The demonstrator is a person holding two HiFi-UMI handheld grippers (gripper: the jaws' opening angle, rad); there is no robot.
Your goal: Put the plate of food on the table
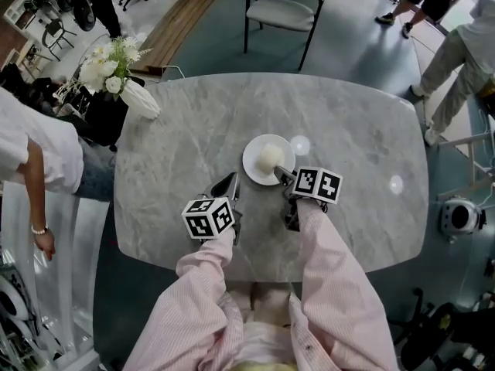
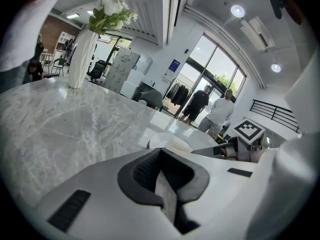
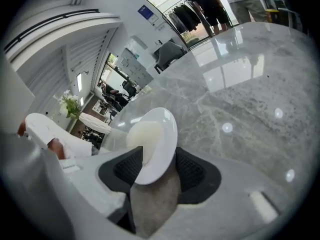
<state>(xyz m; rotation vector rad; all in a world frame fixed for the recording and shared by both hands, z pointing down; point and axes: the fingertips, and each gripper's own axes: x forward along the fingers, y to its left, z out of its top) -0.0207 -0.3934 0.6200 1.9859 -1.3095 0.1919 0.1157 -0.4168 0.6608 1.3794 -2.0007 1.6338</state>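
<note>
A white plate (image 1: 252, 168) with a pale rounded lump of food (image 1: 270, 156) rests flat on the grey marble table (image 1: 186, 137), near its middle. My right gripper (image 1: 283, 175) is at the plate's near right rim. In the right gripper view the plate (image 3: 161, 151) and the food (image 3: 142, 134) stand between the dark pads (image 3: 192, 170) of the right gripper (image 3: 157, 173), which is open with a small gap beside the rim. My left gripper (image 1: 232, 182) rests to the plate's left, shut and empty. The left gripper view shows the left gripper (image 2: 163, 178) and the plate (image 2: 161, 141) beyond.
A white vase of flowers (image 1: 139, 95) lies at the table's far left corner. A chair (image 1: 282, 10) stands beyond the far edge. One person (image 1: 39, 157) sits at the left. Others (image 1: 464, 45) stand far right. The vase (image 2: 81, 54) rises in the left gripper view.
</note>
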